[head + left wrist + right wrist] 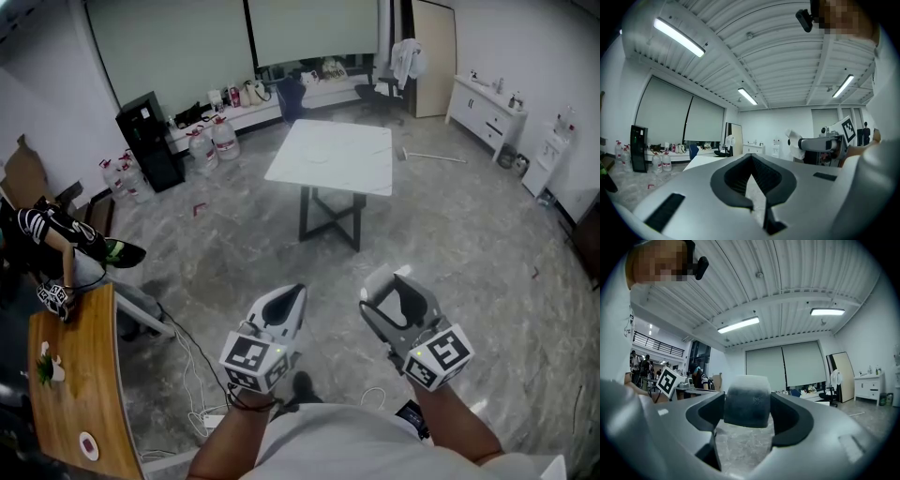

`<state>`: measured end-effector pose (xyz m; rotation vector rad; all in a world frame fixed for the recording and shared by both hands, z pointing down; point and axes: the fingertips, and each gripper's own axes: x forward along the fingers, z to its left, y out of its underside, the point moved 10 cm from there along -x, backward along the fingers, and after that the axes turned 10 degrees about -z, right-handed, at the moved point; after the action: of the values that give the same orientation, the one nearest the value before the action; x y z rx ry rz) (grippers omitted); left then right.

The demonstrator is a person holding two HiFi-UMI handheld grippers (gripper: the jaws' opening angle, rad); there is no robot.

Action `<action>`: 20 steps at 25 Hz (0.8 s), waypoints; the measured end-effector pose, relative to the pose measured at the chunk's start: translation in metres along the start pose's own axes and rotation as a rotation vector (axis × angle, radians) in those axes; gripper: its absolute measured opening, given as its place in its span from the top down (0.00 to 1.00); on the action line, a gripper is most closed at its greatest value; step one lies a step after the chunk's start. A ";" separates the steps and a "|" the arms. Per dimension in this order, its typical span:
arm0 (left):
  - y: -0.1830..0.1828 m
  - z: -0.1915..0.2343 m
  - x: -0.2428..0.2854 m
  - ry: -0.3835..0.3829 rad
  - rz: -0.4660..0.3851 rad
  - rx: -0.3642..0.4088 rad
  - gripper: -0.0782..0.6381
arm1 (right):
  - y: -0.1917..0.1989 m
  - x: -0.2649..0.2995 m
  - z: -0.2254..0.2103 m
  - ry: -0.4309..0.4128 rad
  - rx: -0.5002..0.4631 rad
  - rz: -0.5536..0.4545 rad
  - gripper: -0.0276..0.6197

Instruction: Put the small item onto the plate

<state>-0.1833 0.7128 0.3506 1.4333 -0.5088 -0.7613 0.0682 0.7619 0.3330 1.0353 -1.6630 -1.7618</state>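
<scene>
Spreading across the head view, a grey marbled floor [216, 244] is seen, with a white table [333, 155] set at upper centre and a wooden table [84, 394] cut off by the lower left edge. A seated person [56, 234] in a striped sleeve is found at the left edge, just above the wooden table. At lower centre the two grippers are held level and side by side over the floor, well apart from both tables. The left gripper [284, 302] is shown with its jaws pressed together and nothing between them. The right gripper [398, 286] is shown with its jaws spread wide and clamped on the small item [746, 401], a rounded block touched by a pad on each side at the centre of the right gripper view. Its pale end is turned upward, with the darker body below. It looks about as wide as tall, so no long axis can be told. A white plate [89, 446] with a red mark is seen on the wooden table near the lower left corner, well apart from the item.
</scene>
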 end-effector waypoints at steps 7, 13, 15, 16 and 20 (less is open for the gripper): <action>0.001 0.059 0.023 0.005 -0.025 -0.007 0.88 | 0.009 0.056 -0.009 0.019 -0.016 -0.001 0.50; -0.009 0.131 0.056 0.041 -0.017 -0.011 0.88 | 0.016 0.126 -0.022 0.054 -0.015 0.002 0.50; -0.011 0.150 0.066 0.062 -0.010 -0.013 0.88 | 0.018 0.143 -0.024 0.073 -0.014 0.001 0.50; -0.012 0.158 0.070 0.074 -0.008 -0.013 0.88 | 0.018 0.151 -0.025 0.083 -0.015 0.000 0.50; -0.015 0.187 0.086 0.106 -0.009 -0.014 0.88 | 0.023 0.176 -0.028 0.114 -0.021 -0.002 0.50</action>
<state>-0.2632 0.5230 0.3427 1.4551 -0.4153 -0.6911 -0.0155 0.6026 0.3233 1.1064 -1.5714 -1.6855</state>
